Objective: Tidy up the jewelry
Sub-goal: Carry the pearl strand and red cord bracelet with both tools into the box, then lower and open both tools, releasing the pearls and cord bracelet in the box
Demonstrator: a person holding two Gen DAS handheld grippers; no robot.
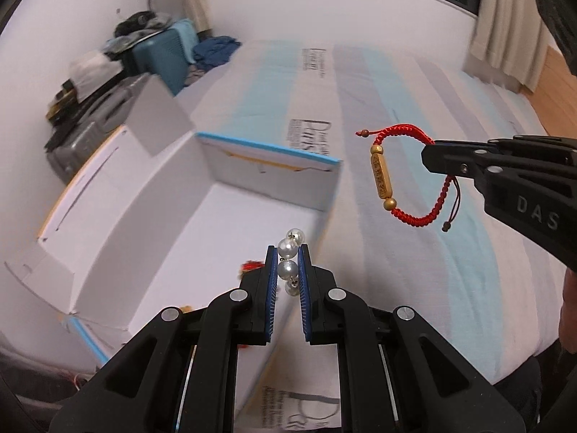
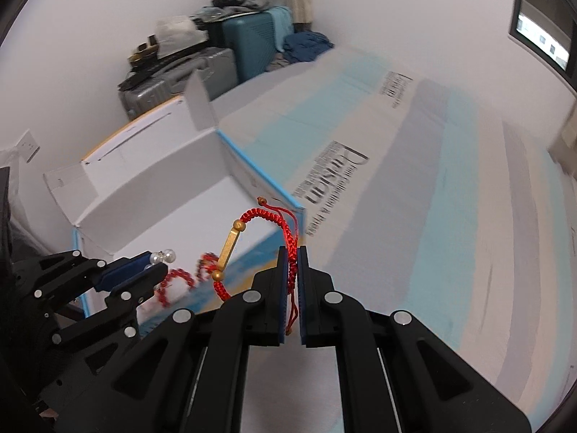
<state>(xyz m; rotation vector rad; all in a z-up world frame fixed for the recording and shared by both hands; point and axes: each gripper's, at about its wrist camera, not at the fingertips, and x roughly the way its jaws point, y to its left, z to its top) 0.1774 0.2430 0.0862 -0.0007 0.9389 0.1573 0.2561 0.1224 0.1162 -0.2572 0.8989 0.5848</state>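
My left gripper is shut on a string of white pearls, held over the near right corner of an open white box. It shows at the left of the right wrist view. My right gripper is shut on a red braided bracelet with a gold bar, held in the air just right of the box. In the left wrist view the bracelet hangs from the right gripper. A red bead piece lies in the box.
The box, with a blue-trimmed rim and raised flaps, sits on a bed with a white, grey and light-blue striped sheet. Suitcases piled with clothes stand against the far wall. A curtain hangs at the right.
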